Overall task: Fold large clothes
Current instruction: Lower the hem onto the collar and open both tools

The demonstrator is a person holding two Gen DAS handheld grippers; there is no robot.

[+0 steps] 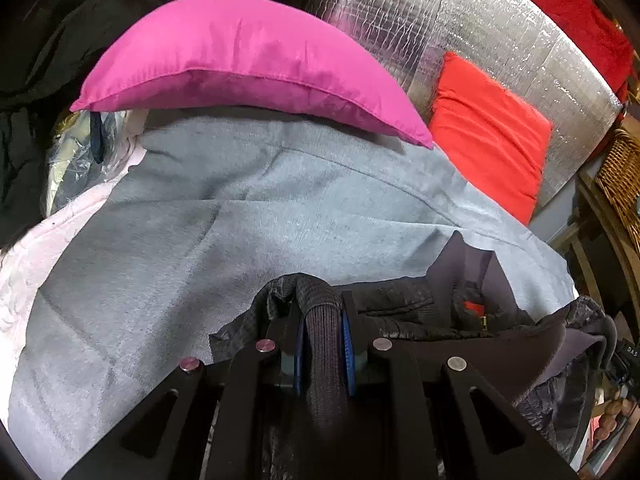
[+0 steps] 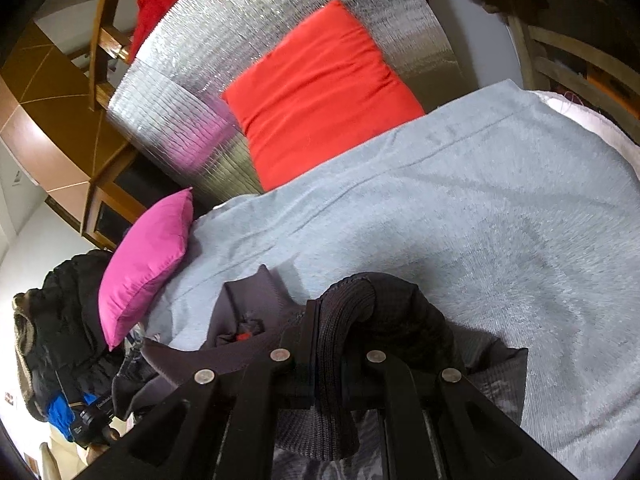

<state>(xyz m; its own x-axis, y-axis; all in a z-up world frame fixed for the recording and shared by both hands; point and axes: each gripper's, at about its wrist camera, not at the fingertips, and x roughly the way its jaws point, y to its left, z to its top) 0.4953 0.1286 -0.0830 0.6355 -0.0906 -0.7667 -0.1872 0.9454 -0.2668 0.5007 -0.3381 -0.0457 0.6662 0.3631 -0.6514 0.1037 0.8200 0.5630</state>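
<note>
Dark jacket bunched on grey blanket, ribbed cuffs raised.

Most of the dark jacket is cut off by the lower edge in both wrist views, and its ribbed cuff is partly hidden between the fingers. A small red patch inside it cannot be identified, possibly a label.

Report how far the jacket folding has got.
Done: the dark jacket lies partly spread on the grey blanket. In hand: the left tool and right tool each pinch a ribbed cuff. Left: no fold shows yet; all folds remain.
</note>
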